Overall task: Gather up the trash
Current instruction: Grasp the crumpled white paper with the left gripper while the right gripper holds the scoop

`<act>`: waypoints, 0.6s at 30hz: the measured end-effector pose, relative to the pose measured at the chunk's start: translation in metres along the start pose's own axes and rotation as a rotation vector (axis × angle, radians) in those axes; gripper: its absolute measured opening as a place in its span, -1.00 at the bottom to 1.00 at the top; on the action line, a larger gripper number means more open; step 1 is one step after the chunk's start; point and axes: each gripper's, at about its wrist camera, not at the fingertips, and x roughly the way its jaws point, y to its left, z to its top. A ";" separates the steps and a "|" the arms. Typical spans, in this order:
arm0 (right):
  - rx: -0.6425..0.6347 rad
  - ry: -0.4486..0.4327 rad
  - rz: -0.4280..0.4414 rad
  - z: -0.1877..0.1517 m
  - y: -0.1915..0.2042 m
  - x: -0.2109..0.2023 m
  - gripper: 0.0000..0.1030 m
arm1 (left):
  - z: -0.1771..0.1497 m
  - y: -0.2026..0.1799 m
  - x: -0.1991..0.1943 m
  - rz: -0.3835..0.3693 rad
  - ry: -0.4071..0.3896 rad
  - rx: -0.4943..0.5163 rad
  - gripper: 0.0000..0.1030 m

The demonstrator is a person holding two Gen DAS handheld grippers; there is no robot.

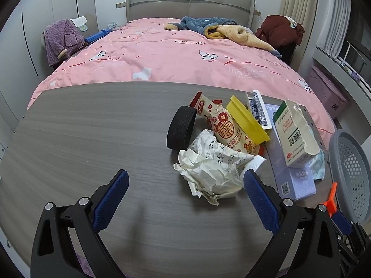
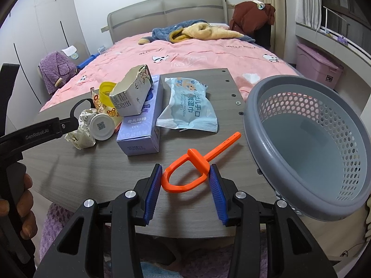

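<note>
A pile of trash lies on the grey wood table: crumpled paper, a red-and-white snack wrapper, a black round lid, a yellow lid, a torn carton, a purple box, a wet-wipes packet and a white cap. My left gripper is open, just short of the crumpled paper. My right gripper is shut on an orange plastic piece, left of the grey perforated basket.
The basket stands at the table's right edge. Behind the table is a bed with a pink cover and clothes on it. A pink storage box sits at the right by the window.
</note>
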 end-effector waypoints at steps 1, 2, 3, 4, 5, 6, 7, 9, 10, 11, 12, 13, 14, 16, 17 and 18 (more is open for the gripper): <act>0.001 0.002 0.000 0.000 0.000 0.001 -0.21 | 0.000 0.000 0.003 0.006 0.003 0.000 0.84; 0.001 0.002 0.000 0.001 -0.001 0.001 -0.21 | 0.000 0.000 0.004 0.007 0.004 -0.002 0.84; 0.002 0.003 -0.001 0.001 -0.001 0.001 -0.21 | 0.000 0.001 0.006 0.007 0.008 -0.005 0.84; 0.002 0.003 -0.001 0.001 -0.001 0.001 -0.21 | -0.001 0.001 0.009 0.006 0.012 -0.007 0.84; 0.003 0.004 -0.001 0.001 -0.001 0.002 -0.21 | -0.001 0.002 0.010 0.004 0.014 -0.007 0.84; 0.003 0.005 -0.001 0.000 -0.001 0.002 -0.21 | -0.001 0.003 0.011 0.001 0.013 -0.009 0.84; 0.002 0.006 -0.002 0.000 -0.001 0.002 -0.21 | 0.000 0.004 0.011 -0.002 0.011 -0.011 0.83; 0.001 0.008 -0.003 0.000 -0.001 0.003 -0.21 | -0.001 0.005 0.011 -0.015 0.007 -0.009 0.82; -0.001 0.008 -0.004 0.001 -0.001 0.003 -0.21 | -0.001 0.004 0.011 -0.019 0.006 -0.005 0.81; -0.001 0.007 -0.004 0.001 0.000 0.003 -0.21 | -0.001 0.004 0.011 -0.026 0.004 0.000 0.78; -0.002 0.007 -0.003 0.001 0.000 0.003 -0.21 | -0.001 0.004 0.010 -0.032 0.003 0.002 0.65; -0.002 0.007 -0.004 0.001 0.000 0.003 -0.21 | -0.001 0.004 0.010 -0.043 0.004 0.001 0.49; -0.003 0.007 -0.005 0.002 0.000 0.003 -0.21 | -0.002 0.004 0.010 -0.060 0.009 -0.002 0.40; -0.004 0.006 -0.005 0.002 0.001 0.003 -0.21 | -0.002 0.004 0.010 -0.090 0.017 -0.005 0.10; -0.004 0.005 -0.005 0.002 0.001 0.003 -0.21 | -0.002 0.004 0.010 -0.098 0.017 -0.006 0.04; -0.005 0.003 -0.006 0.002 0.001 0.003 -0.21 | -0.002 0.004 0.009 -0.101 0.016 -0.006 -0.11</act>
